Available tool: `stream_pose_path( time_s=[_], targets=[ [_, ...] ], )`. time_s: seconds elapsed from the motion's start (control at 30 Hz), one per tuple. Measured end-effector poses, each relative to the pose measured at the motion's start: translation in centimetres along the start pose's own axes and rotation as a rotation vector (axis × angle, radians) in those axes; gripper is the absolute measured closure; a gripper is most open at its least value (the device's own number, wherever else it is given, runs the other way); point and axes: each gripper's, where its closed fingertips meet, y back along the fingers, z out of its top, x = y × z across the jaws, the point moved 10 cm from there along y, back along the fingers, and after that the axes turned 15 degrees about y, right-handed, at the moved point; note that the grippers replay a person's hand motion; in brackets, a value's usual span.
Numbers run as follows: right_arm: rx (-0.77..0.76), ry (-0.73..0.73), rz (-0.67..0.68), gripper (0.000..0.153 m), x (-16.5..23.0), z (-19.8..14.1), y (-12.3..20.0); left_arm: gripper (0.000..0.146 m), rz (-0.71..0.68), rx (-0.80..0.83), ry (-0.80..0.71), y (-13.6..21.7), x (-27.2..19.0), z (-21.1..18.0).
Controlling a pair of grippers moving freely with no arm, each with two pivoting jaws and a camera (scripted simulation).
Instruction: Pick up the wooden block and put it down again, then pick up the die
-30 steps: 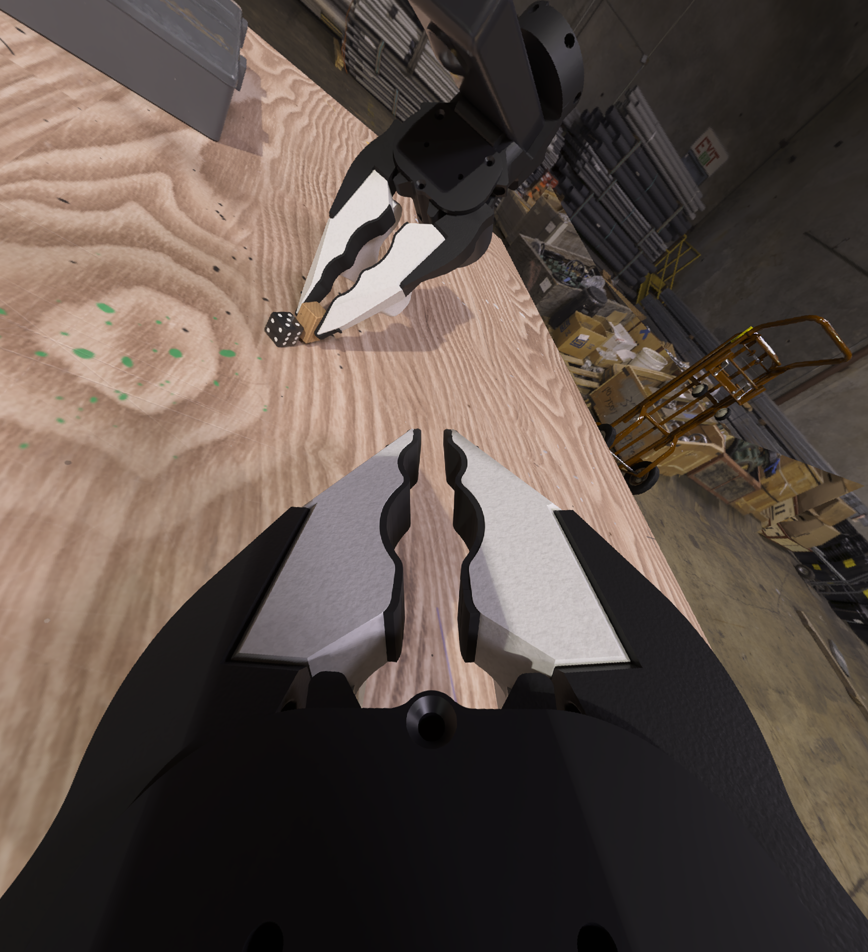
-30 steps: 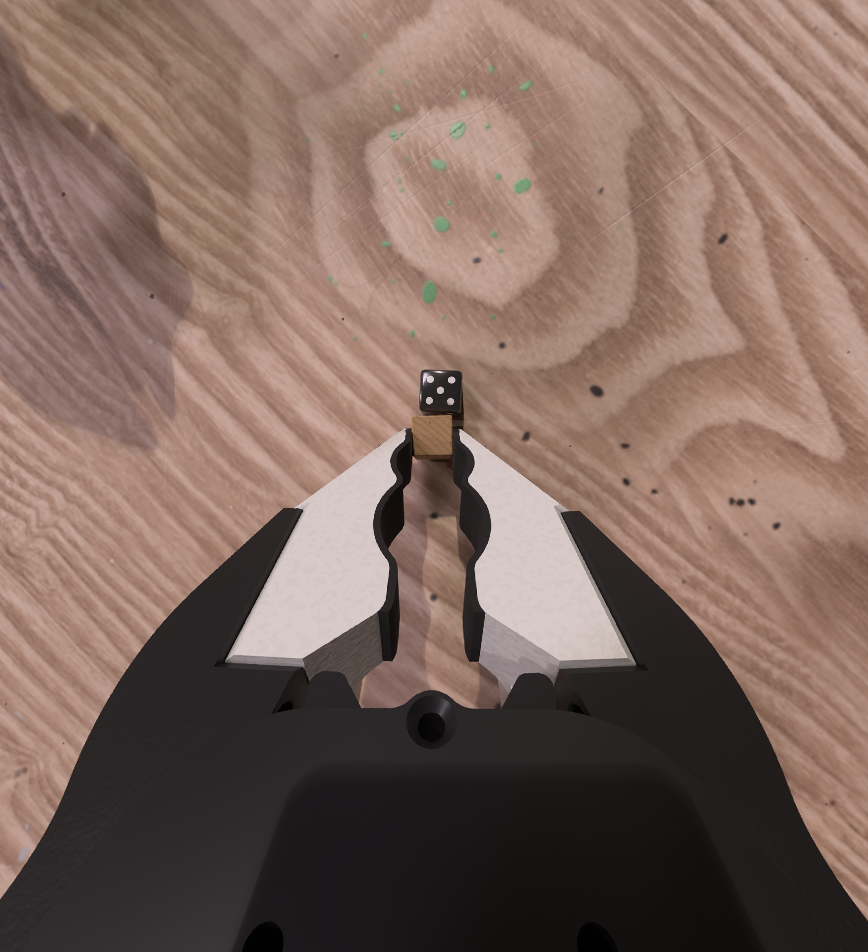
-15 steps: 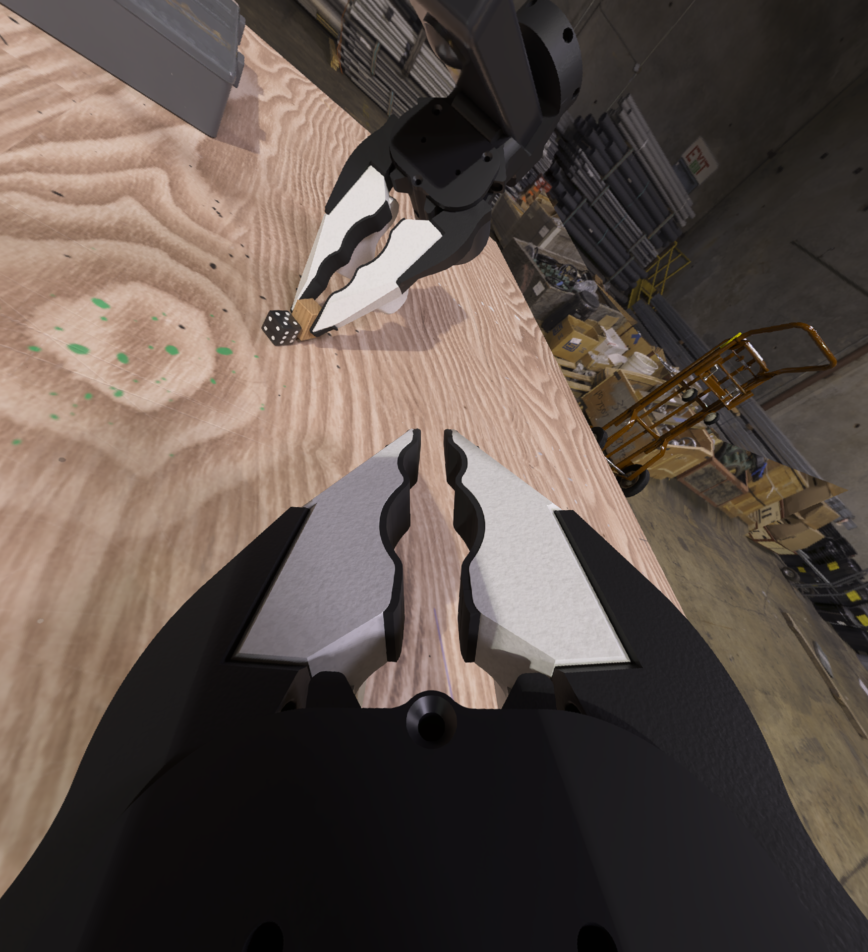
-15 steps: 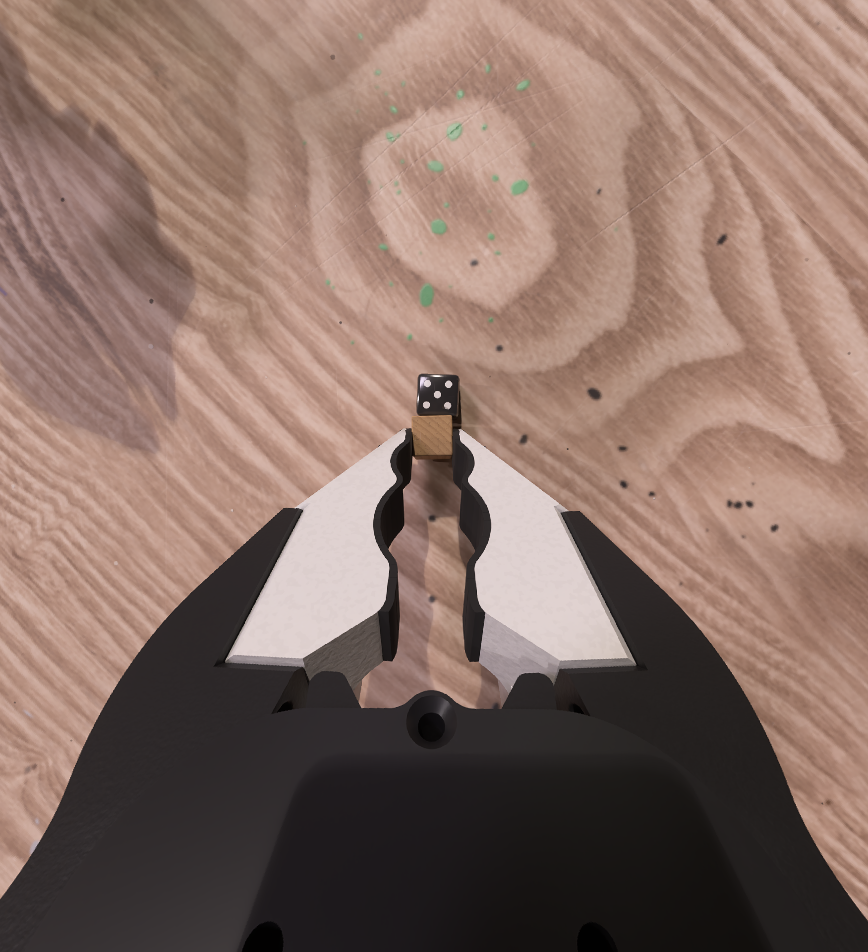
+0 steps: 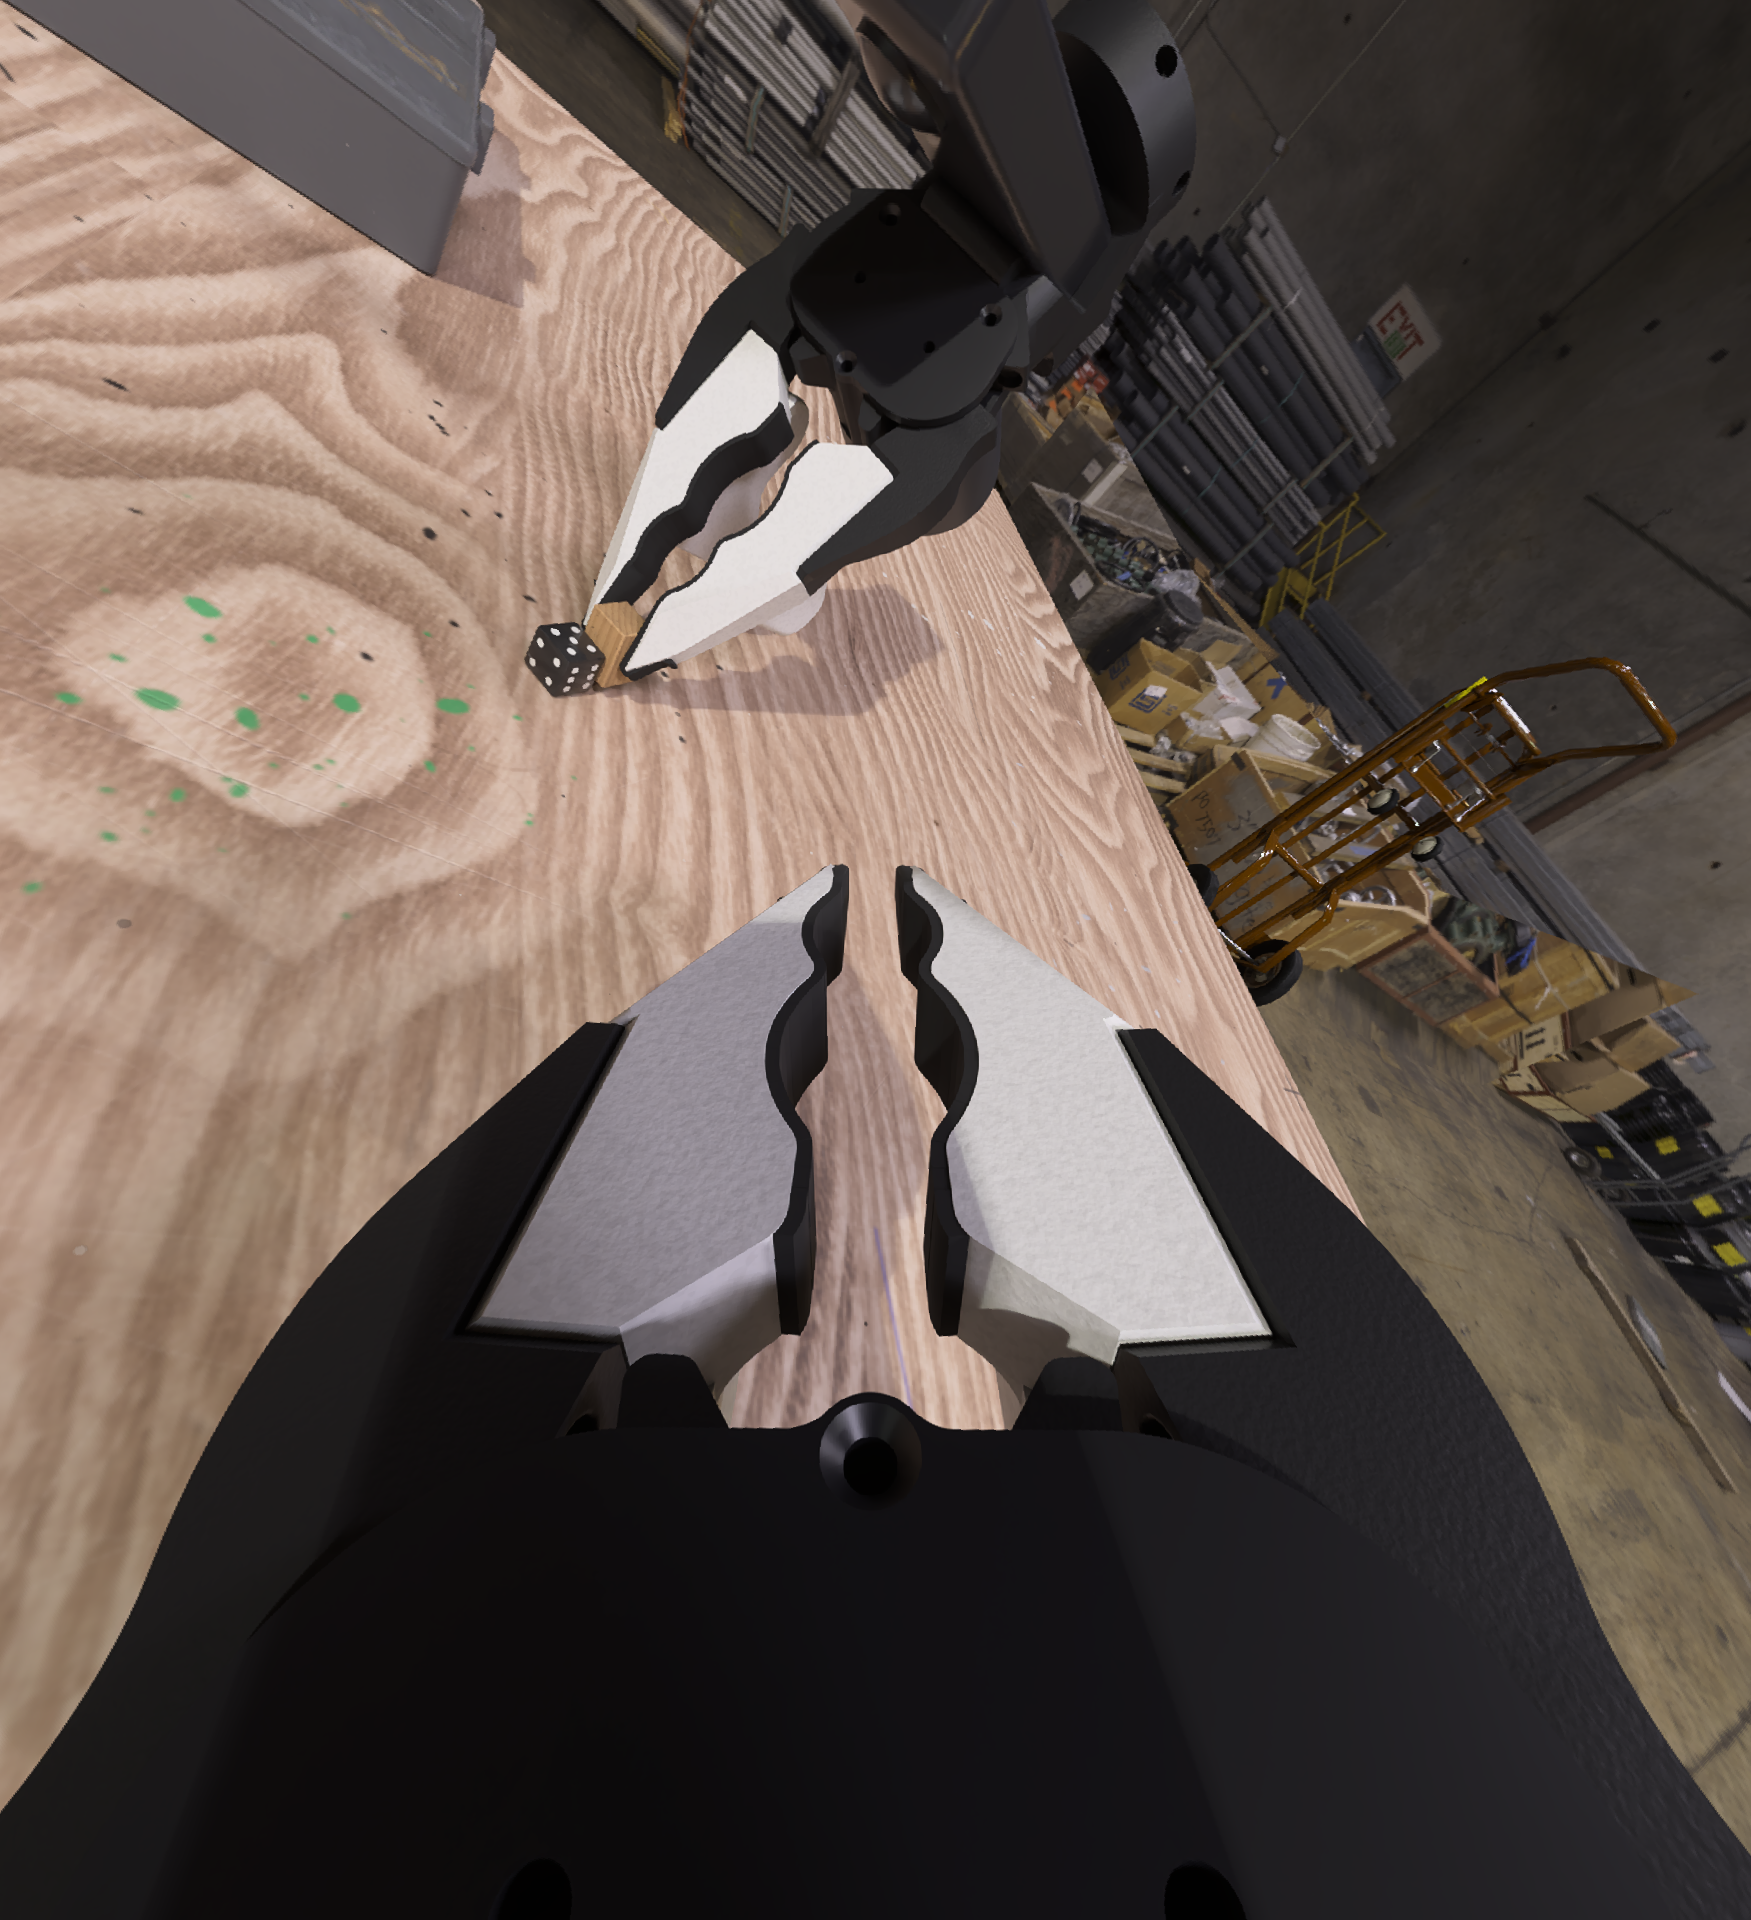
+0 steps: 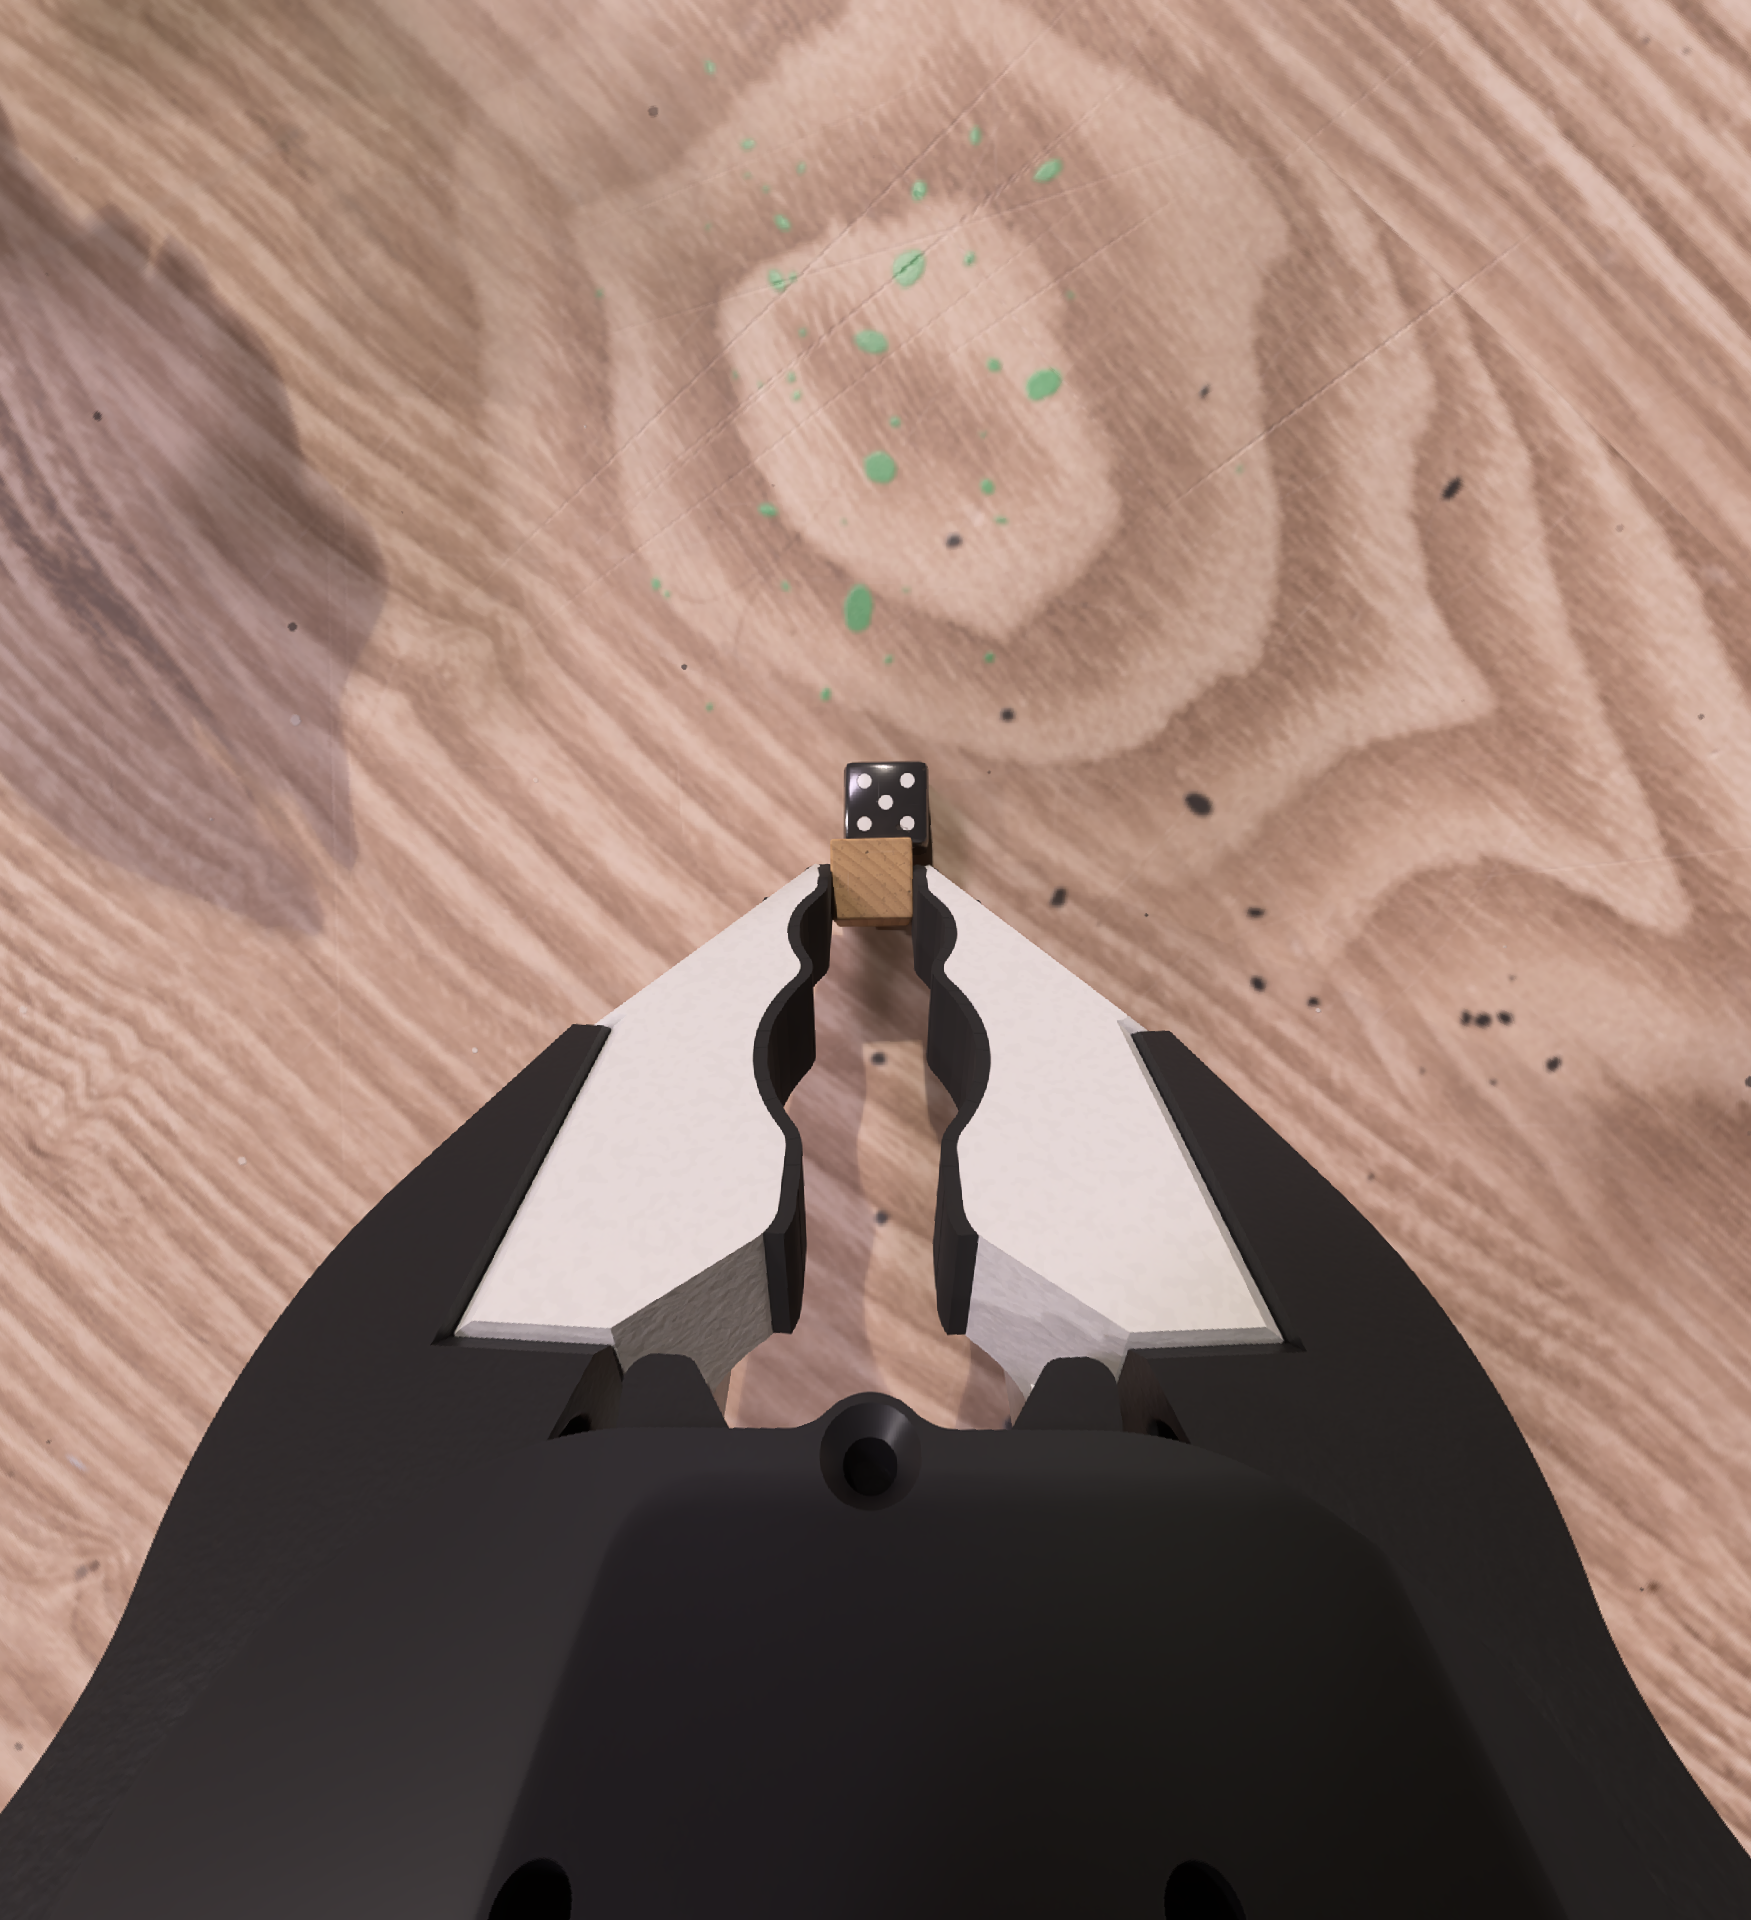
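Observation:
A small wooden block (image 6: 871,881) sits between the fingertips of my right gripper (image 6: 871,889), which is shut on it at or just above the plywood table (image 6: 331,1091). A black die with white pips (image 6: 884,800) stands right behind the block, touching it or nearly so. In the left wrist view the right gripper (image 5: 624,657) slants down onto the block (image 5: 613,632), with the die (image 5: 563,659) to its left. My left gripper (image 5: 871,883) hovers empty over the table, jaws nearly together, well short of both objects.
A grey metal box (image 5: 279,114) stands at the table's far left. The table edge (image 5: 1203,862) runs along the right, with the floor, a yellow hand cart (image 5: 1422,810) and stacked boxes beyond. Green paint specks (image 6: 881,343) mark the wood beyond the die.
The left wrist view has shifted slightly, so the left gripper has drifted a little. The right gripper stays shut on the block beside the die, almost still.

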Motion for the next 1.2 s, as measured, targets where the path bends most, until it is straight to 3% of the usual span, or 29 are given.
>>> stream_pose_path(
  time_s=[0.87, 1.07, 1.2],
  targets=[
    [-0.054, 0.017, -0.038, 0.138, 0.6, -0.9, 1.1, 0.138, 0.046, 0.035, -0.052, -0.4, -0.4, -0.3],
    [-0.122, -0.008, -0.071, 0.138, 1.9, -1.8, 3.0, 0.138, 0.079, 0.045, -0.064, -2.0, -1.0, -0.1],
    [-0.074, -0.038, -0.061, 0.138, 3.0, -2.8, 2.7, 0.137, 0.074, 0.090, -0.090, -4.1, -1.8, -0.2]
  ],
)
